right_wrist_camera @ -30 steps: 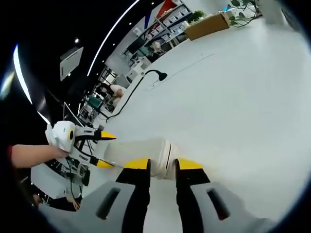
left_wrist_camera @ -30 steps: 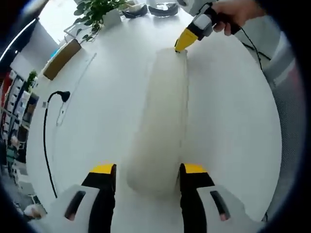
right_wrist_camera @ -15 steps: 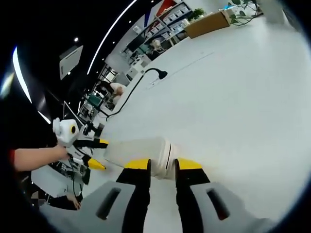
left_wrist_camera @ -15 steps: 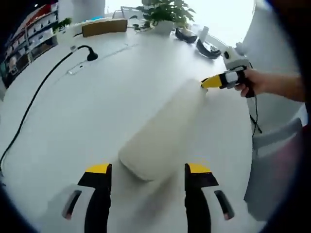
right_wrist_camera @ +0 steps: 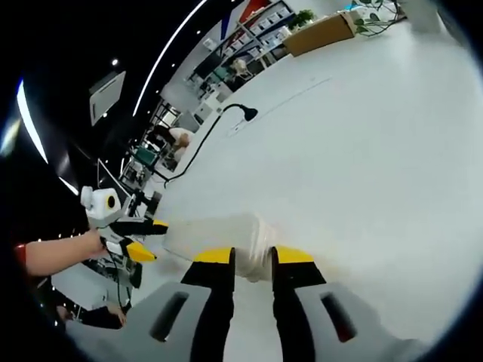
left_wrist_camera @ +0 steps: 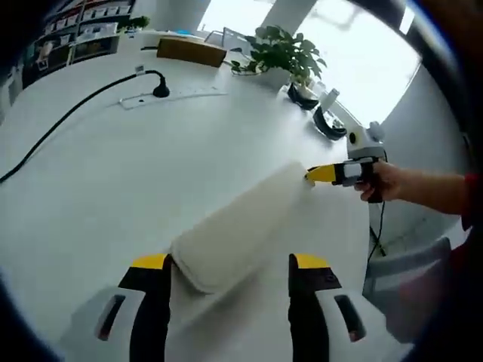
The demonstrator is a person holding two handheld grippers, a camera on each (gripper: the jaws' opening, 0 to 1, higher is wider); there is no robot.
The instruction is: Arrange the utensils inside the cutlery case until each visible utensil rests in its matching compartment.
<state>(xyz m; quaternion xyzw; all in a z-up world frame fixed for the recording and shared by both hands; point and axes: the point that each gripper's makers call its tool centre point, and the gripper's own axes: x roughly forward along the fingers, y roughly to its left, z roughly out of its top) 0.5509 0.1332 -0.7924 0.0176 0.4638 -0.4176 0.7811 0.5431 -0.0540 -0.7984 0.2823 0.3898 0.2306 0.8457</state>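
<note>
Jaws of the right gripper (right_wrist_camera: 251,260) stand nearly closed, pinching the end of the translucent cutlery case (left_wrist_camera: 241,222), which lies closed on the white table (left_wrist_camera: 113,173). The left gripper (left_wrist_camera: 230,268) is spread wide, straddling the opposite end and gripping nothing. My guess is the case must be opened; squeeze the left jaws on that end and pull squarely apart. Since a second ago the left gripper has swung round, so the case now appears slanted.
</note>
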